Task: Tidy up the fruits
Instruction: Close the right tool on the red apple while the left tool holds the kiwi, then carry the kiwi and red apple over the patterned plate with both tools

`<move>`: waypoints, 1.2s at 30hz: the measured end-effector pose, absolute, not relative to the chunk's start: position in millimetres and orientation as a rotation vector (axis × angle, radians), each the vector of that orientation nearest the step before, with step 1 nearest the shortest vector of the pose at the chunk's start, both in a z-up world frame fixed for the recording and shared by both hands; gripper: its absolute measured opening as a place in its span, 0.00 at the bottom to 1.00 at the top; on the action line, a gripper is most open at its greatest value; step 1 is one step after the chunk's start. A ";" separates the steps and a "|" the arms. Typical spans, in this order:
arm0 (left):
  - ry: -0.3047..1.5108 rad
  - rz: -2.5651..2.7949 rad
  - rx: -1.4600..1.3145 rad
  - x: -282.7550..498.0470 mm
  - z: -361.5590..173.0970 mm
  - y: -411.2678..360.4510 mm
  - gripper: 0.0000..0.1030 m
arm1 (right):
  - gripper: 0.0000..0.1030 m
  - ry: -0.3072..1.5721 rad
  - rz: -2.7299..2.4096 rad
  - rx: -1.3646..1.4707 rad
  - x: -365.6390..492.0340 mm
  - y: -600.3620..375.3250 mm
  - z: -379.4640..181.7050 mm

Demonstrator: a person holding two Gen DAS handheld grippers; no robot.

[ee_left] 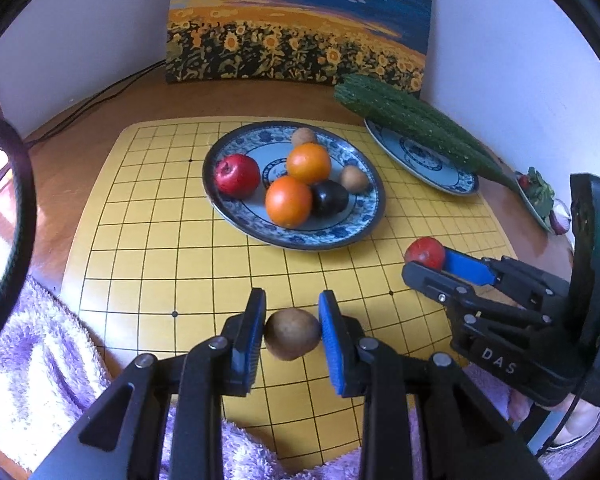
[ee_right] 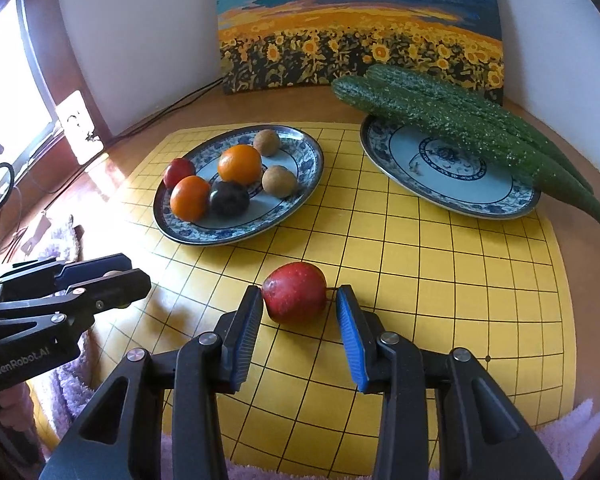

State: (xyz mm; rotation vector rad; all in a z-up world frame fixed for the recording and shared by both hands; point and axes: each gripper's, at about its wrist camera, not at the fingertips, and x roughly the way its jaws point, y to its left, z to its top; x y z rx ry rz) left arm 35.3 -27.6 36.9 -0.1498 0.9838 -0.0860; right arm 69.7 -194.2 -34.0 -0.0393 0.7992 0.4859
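My left gripper (ee_left: 292,316) is shut on a brown kiwi (ee_left: 292,334), held just above the yellow grid board (ee_left: 180,248). My right gripper (ee_right: 298,300) is open around a red apple (ee_right: 295,298) that rests on the board; the left pad touches it, the right pad stands a little off. The apple also shows in the left wrist view (ee_left: 425,252). A blue-patterned fruit plate (ee_left: 364,224) holds a red apple (ee_left: 237,176), two oranges (ee_left: 289,201), a dark plum (ee_left: 330,199) and two kiwis (ee_left: 354,179).
A second blue-patterned plate (ee_right: 440,192) at the back right carries long green cucumbers (ee_right: 460,120). A sunflower painting (ee_right: 360,32) leans on the wall behind. A purple towel (ee_left: 40,360) lies at the board's near edge. Cables (ee_right: 172,108) run at the back left.
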 end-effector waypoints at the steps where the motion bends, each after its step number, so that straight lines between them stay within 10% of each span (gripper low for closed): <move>1: 0.981 -0.083 -0.152 35.3 37.6 -26.7 0.28 | 0.37 0.800 0.486 -0.037 70.4 -194.3 -34.0; 36: 0.866 -0.070 -0.115 78.1 78.0 -22.3 0.28 | 0.36 0.732 0.522 -0.048 76.8 -173.2 2.3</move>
